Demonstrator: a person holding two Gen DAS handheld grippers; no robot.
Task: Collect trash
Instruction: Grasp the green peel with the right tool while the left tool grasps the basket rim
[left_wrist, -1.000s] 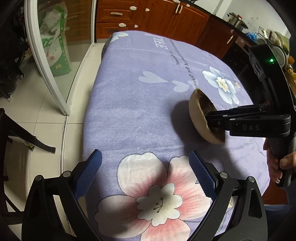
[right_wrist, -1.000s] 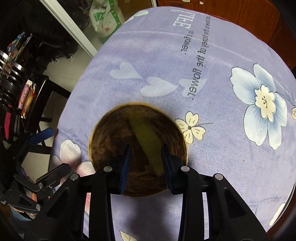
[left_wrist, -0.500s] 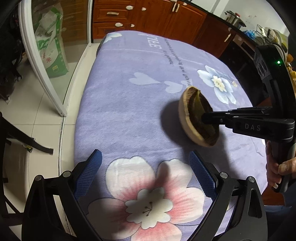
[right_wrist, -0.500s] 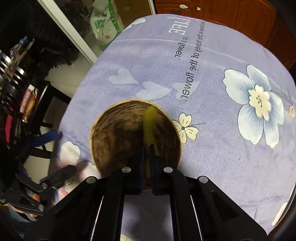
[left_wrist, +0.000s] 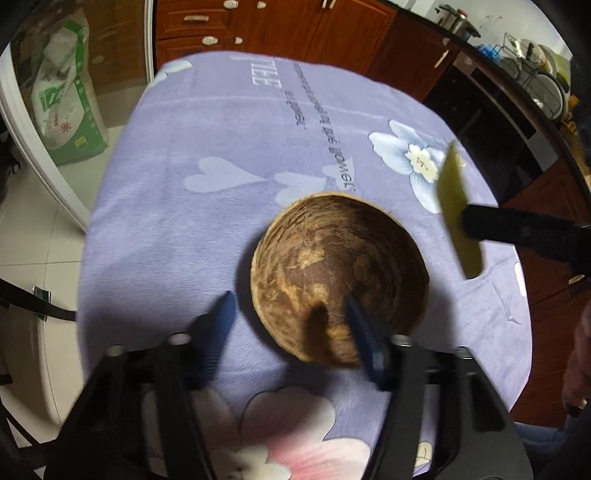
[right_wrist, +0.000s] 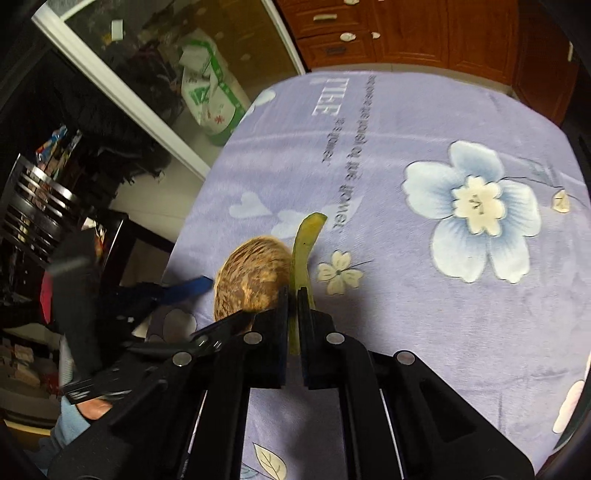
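A brown wooden bowl (left_wrist: 340, 273) sits on the purple flowered cloth (left_wrist: 207, 229). My left gripper (left_wrist: 291, 325) is at its near rim: one blue pad is outside the bowl on the left, the other over its inside. The jaws are closing, with the rim between them and the pads apart from it. My right gripper (right_wrist: 292, 295) is shut on a yellow-green peel strip (right_wrist: 303, 251), held in the air just right of the bowl (right_wrist: 255, 273). In the left wrist view the peel strip (left_wrist: 458, 214) hangs from the right gripper (left_wrist: 469, 221) above the cloth.
Wooden cabinets (left_wrist: 295, 26) stand behind the table. A green and white sack (left_wrist: 66, 103) leans behind a glass door on the left. A dark chair (right_wrist: 40, 214) stands at the table's left. A dish rack (left_wrist: 535, 74) is at the far right. A hand (left_wrist: 580, 362) is at the right edge.
The right gripper shut on the peel strip in the bowl and lifted it out to the right. The left gripper moved forward to the bowl and its jaws narrowed around the rim.
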